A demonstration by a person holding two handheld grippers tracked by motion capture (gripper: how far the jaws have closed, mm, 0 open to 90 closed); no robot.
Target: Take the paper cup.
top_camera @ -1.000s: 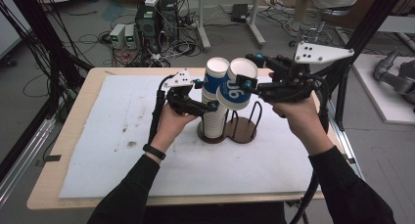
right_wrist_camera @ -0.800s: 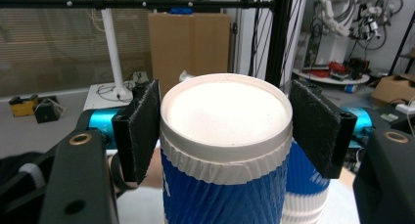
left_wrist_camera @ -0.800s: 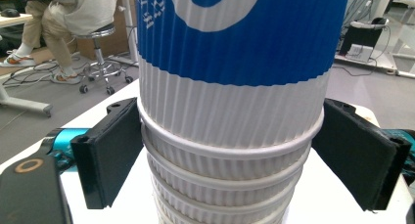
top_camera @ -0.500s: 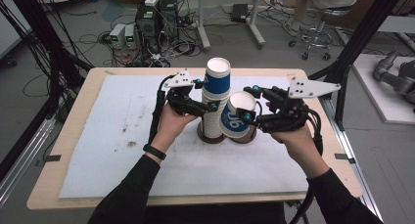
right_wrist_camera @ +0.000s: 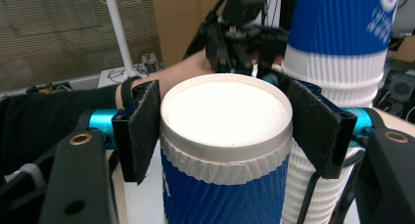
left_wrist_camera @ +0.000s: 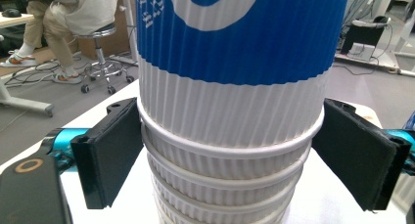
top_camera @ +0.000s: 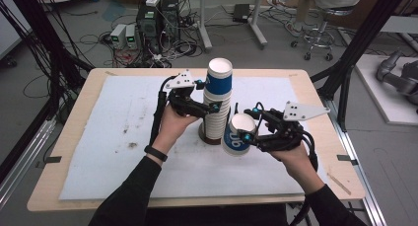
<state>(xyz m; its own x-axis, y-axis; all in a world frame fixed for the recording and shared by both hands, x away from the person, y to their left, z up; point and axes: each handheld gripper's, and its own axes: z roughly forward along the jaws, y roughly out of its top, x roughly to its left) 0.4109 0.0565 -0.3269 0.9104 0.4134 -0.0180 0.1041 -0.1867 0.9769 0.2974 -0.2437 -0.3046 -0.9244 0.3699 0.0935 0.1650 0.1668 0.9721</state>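
Right gripper [top_camera: 245, 129] is clamped on a single blue-and-white ribbed paper cup [top_camera: 237, 135] just beside the tall stack of nested paper cups [top_camera: 217, 101], which is gripped by the left gripper [top_camera: 215, 107].

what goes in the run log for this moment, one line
left gripper: shut on cup stack, upright on holder | right gripper: shut on single cup, upside down, beside stack | table: white mat
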